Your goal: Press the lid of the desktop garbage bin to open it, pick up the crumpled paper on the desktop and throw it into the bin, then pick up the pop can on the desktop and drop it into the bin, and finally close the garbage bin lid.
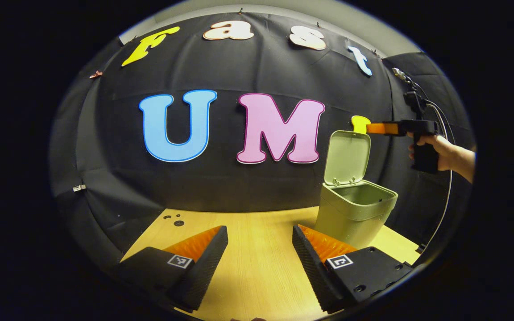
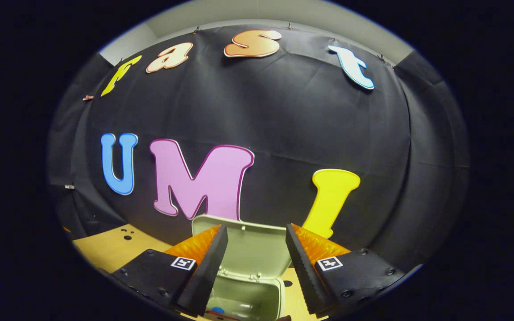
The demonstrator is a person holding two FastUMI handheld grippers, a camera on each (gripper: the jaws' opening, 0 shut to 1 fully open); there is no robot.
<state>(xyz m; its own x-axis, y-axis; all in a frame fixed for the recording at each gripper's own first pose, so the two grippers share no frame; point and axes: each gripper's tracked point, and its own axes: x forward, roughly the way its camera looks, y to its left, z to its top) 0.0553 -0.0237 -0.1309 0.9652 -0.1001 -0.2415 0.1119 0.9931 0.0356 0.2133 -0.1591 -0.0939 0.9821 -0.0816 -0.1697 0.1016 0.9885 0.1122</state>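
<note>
Left gripper view has our left gripper (image 1: 260, 249) spread empty low over the wooden desktop (image 1: 257, 276), and beyond it the green garbage bin (image 1: 353, 214) stands with its lid (image 1: 347, 157) tipped upright. Right gripper view has our right gripper (image 2: 252, 263), spread and empty, above the bin's mouth with the can inside. We judge the thin plastic lid light and hinged, best pushed at its top edge; we read no brand.

bin (image 1: 354, 213) mouth open upward, raised lid (image 1: 347, 157) blocking its rear side
</note>
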